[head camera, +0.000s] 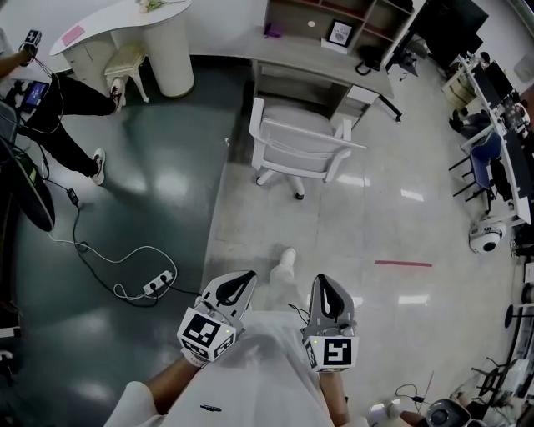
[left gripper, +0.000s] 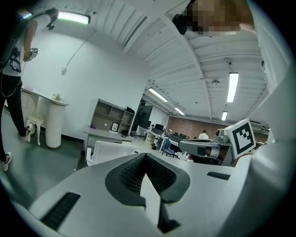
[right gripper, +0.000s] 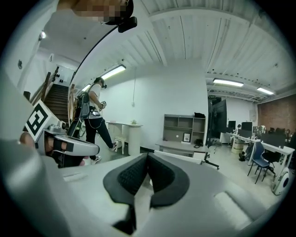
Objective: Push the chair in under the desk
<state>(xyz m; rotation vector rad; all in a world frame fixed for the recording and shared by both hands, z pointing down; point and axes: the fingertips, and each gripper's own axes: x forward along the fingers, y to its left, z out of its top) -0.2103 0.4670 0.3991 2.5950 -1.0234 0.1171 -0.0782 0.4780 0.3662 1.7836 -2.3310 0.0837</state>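
Observation:
A white office chair (head camera: 299, 143) stands pulled out from the grey desk (head camera: 321, 65), its backrest toward me. In the left gripper view the chair (left gripper: 108, 151) shows ahead past the jaws, and its white back edge (right gripper: 182, 157) peeks over the jaws in the right gripper view. My left gripper (head camera: 247, 279) and right gripper (head camera: 323, 286) are held side by side low in the head view, well short of the chair. Both are shut with nothing between their pads.
A power strip with a white cable (head camera: 155, 285) lies on the dark floor at the left. A person (head camera: 58, 104) stands at the far left beside a white curved counter (head camera: 158, 37). Shelves (head camera: 334, 17) sit on the desk. More desks and chairs (head camera: 492, 150) line the right.

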